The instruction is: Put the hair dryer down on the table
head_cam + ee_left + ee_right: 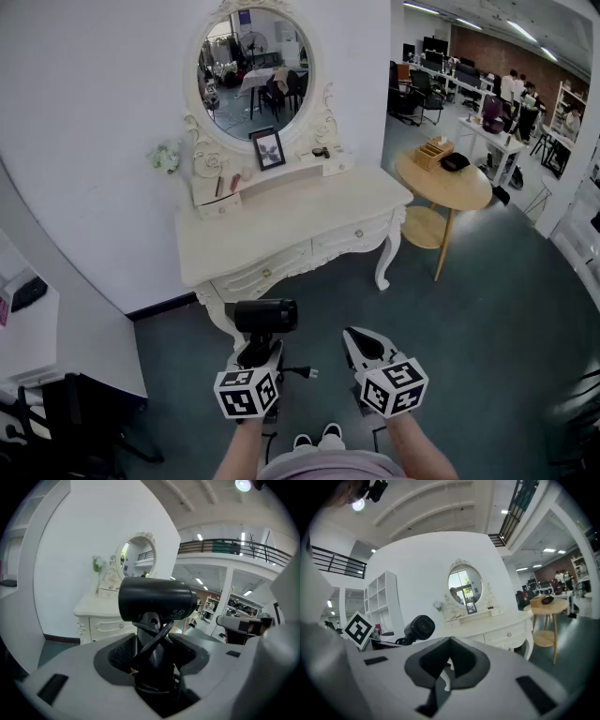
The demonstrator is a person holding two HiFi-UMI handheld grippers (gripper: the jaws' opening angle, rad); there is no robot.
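My left gripper (pixel 256 353) is shut on the handle of a black hair dryer (pixel 265 316) and holds it upright in the air, in front of the white dressing table (pixel 300 225). In the left gripper view the dryer's barrel (pixel 157 599) lies crosswise above the jaws. Its cord is wound round the handle between my left gripper's (pixel 153 644) pads. My right gripper (pixel 355 337) hangs beside it on the right, shut and empty. In the right gripper view my right gripper (pixel 450 641) has its jaws meeting, and the hair dryer (pixel 420 627) shows to the left.
The dressing table carries an oval mirror (pixel 255 70), a small picture frame (pixel 269 148) and small items on its raised shelf. A round wooden side table (pixel 450 187) stands at the right. A white cabinet (pixel 33 328) is at the left. The dryer's plug (pixel 306 372) dangles over grey floor.
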